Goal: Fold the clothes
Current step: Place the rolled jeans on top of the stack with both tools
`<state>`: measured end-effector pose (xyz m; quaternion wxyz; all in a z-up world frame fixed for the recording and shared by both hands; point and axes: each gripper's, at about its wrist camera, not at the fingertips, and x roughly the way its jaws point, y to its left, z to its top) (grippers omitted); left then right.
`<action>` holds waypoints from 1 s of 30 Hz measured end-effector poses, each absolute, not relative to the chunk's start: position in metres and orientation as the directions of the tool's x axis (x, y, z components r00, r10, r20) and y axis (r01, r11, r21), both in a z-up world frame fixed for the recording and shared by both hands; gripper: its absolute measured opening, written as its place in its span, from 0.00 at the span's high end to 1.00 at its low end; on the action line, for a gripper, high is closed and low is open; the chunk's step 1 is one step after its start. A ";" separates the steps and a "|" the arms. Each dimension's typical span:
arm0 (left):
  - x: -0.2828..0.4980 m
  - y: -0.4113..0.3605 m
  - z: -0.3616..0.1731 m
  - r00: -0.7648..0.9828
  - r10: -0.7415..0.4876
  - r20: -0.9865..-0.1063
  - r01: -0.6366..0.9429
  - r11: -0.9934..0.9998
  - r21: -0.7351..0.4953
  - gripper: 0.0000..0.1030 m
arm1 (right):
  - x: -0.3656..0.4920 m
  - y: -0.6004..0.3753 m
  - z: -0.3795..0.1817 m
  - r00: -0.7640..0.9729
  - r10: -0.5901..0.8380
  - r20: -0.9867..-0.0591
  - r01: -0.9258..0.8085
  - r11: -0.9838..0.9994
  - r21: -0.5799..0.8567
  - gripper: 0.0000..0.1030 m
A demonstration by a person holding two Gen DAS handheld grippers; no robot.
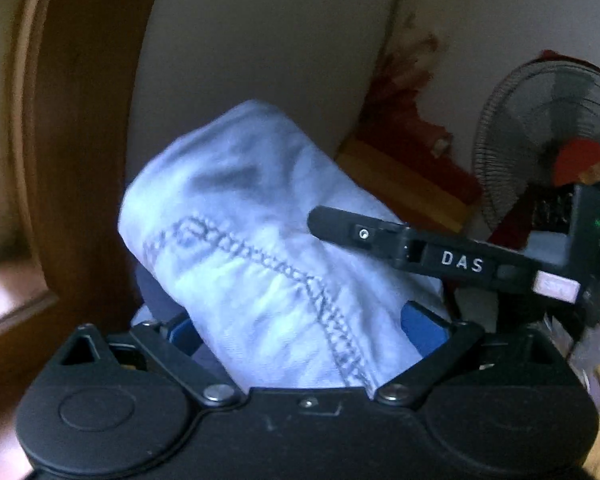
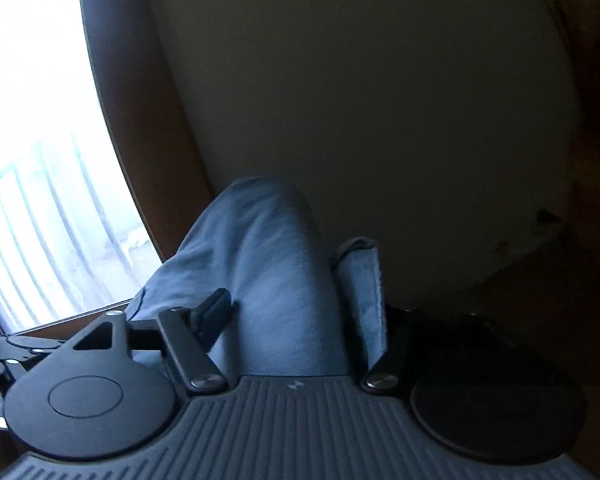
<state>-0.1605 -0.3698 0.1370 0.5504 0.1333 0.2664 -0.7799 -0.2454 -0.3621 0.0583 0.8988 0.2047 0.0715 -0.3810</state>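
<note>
A pale blue garment [image 1: 260, 240] with a stitched seam bulges up between the fingers of my left gripper [image 1: 296, 328], which is shut on it and holds it raised in the air. The right gripper's black finger [image 1: 400, 240], marked DAS, reaches in from the right and touches the same cloth. In the right wrist view my right gripper [image 2: 296, 304] is shut on a bunched fold of the pale blue garment [image 2: 268, 272], with a narrow strip of it [image 2: 366, 292] beside the right finger. Both views point upward at the walls.
A brown wooden door frame [image 1: 72, 140] stands at the left. A standing fan [image 1: 552, 140] and red and yellow cloth [image 1: 412, 168] are at the right. A bright window with bars [image 2: 40, 180] is at the left of the right wrist view.
</note>
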 end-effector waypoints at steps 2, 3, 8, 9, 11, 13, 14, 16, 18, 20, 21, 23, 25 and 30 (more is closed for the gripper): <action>-0.156 -0.361 0.145 -0.360 -0.798 -0.483 0.930 -0.269 -0.249 0.02 | -0.245 -0.353 0.059 0.695 -0.669 -0.262 0.719 0.637 0.279 0.25; -0.154 -0.358 0.149 -0.355 -0.803 -0.479 0.933 -0.268 -0.242 0.02 | -0.245 -0.348 0.059 0.690 -0.678 -0.253 0.723 0.635 0.270 0.25; -0.134 -0.337 0.180 -0.338 -0.861 -0.380 0.936 -0.267 -0.227 0.01 | -0.248 -0.325 0.080 0.664 -0.729 -0.163 0.743 0.621 0.250 0.25; -0.135 -0.335 0.185 -0.352 -0.864 -0.360 0.931 -0.285 -0.227 0.00 | -0.248 -0.321 0.088 0.664 -0.734 -0.142 0.743 0.625 0.240 0.25; -0.142 -0.337 0.192 -0.393 -0.858 -0.332 0.915 -0.329 -0.232 0.00 | -0.246 -0.312 0.102 0.663 -0.742 -0.100 0.742 0.634 0.217 0.25; -0.154 -0.340 0.190 -0.437 -0.835 -0.334 0.898 -0.382 -0.219 0.00 | -0.227 -0.313 0.120 0.702 -0.705 -0.101 0.711 0.687 0.150 0.25; -0.160 -0.341 0.186 -0.457 -0.820 -0.344 0.889 -0.410 -0.204 0.00 | -0.214 -0.316 0.127 0.726 -0.678 -0.113 0.687 0.716 0.124 0.26; -0.172 -0.341 0.177 -0.493 -0.788 -0.367 0.869 -0.463 -0.173 0.00 | -0.187 -0.327 0.129 0.776 -0.611 -0.154 0.628 0.770 0.111 0.26; -0.185 -0.349 0.159 -0.498 -0.759 -0.419 0.863 -0.484 -0.148 0.00 | -0.154 -0.344 0.116 0.789 -0.572 -0.225 0.600 0.796 0.076 0.27; -0.196 -0.350 0.143 -0.469 -0.766 -0.440 0.870 -0.487 -0.079 0.00 | -0.112 -0.375 0.103 0.738 -0.587 -0.333 0.631 0.775 0.031 0.27; -0.199 -0.351 0.139 -0.449 -0.771 -0.451 0.876 -0.480 -0.052 0.00 | -0.101 -0.384 0.086 0.709 -0.593 -0.381 0.649 0.760 0.026 0.27; -0.203 -0.353 0.132 -0.427 -0.778 -0.462 0.882 -0.470 -0.025 0.00 | -0.080 -0.402 0.053 0.649 -0.597 -0.472 0.683 0.730 0.016 0.25; -0.202 -0.353 0.132 -0.433 -0.778 -0.456 0.880 -0.474 -0.027 0.00 | -0.077 -0.413 0.038 0.666 -0.568 -0.483 0.689 0.717 0.106 0.24; -0.196 -0.351 0.152 -0.479 -0.767 -0.428 0.859 -0.511 -0.046 0.00 | -0.067 -0.406 0.045 0.691 -0.562 -0.454 0.677 0.724 0.135 0.24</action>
